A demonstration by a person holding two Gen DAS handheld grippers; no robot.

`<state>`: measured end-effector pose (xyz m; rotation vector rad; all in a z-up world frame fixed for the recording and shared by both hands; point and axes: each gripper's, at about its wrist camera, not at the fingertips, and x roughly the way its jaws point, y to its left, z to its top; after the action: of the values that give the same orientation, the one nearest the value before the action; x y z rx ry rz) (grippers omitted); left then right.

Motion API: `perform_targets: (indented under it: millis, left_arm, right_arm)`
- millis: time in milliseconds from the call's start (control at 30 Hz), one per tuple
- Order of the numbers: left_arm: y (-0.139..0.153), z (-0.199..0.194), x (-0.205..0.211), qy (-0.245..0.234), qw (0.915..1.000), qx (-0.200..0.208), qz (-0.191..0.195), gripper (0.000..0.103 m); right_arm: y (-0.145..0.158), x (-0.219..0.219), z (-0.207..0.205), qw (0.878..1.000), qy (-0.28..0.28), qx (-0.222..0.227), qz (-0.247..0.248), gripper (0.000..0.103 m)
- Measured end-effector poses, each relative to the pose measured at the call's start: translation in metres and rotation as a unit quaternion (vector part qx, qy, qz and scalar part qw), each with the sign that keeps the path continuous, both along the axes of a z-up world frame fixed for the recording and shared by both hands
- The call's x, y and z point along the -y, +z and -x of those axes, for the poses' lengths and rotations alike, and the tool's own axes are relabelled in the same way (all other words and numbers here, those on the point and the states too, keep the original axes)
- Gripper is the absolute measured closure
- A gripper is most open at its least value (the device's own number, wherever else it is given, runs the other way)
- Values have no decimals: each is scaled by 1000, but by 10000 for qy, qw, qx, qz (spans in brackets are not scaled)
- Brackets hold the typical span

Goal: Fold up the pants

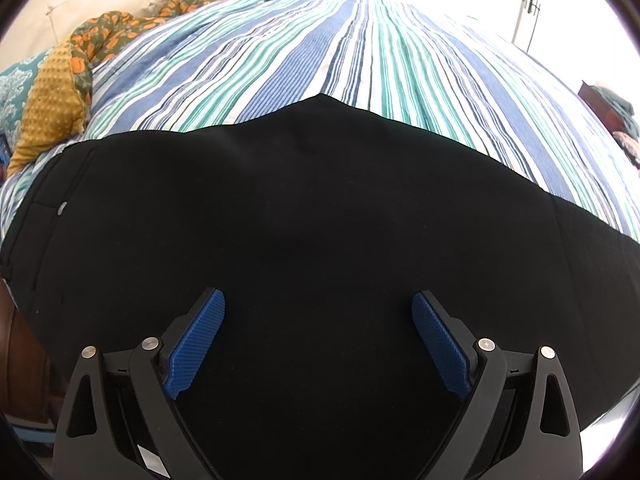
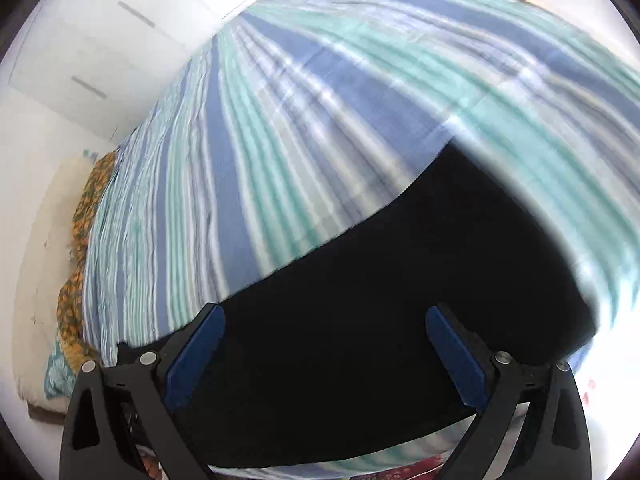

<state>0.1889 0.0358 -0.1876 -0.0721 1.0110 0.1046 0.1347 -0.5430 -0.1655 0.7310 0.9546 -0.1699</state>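
Left gripper [image 1: 318,300]: fingers spread wide, nothing gripped, over the black pants [image 1: 304,216]
Right gripper [image 2: 325,316]: equally wide apart, empty, over the pants' blurred end
Pants: flat on striped bedspread [image 1: 360,48]; far edge peaks mid-bed
Open room: bare bedspread beyond the pants; patterned blanket [image 1: 120,28] bunched along its far edge

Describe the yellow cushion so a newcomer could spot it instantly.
Start at the bed's blue, teal and white striped cover. Follow its left edge, past the black pants, to the mustard-yellow cushion. Raised dots cover it, unlike the orange-flowered green blanket beside it.
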Motion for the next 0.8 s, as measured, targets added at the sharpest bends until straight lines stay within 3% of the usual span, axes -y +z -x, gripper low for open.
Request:
perform_targets:
  millis: [100, 233, 533, 633, 700, 800]
  left_arm:
    - [0, -1, 1, 27, 10000, -28, -12, 7]
    - [-1, -4, 3, 55, 9999, -63, -66, 5]
    - [0, -5, 3, 41, 9999, -133, -60, 5]
    - [0, -5, 3, 35, 9999, -143, -50, 5]
    - [0, -4, 4, 35, 9999, -137, -62, 5]
    - [0, -5, 4, 37, 9999, -144, -63, 5]
  right_arm:
    - [22, 67, 20, 9985, -521, 80, 122, 3]
    - [9, 110, 43, 9958, -509, 14, -764, 3]
    - [-46, 95, 91, 9717, -640, 120, -2270, 4]
    - [-58, 88, 95, 9559, -623, 229, -2862, 4]
    - [-59, 83, 94, 9510, -581, 346, -3018, 4]
    - [-57, 82, 85, 9540, -609, 458, -2900, 4]
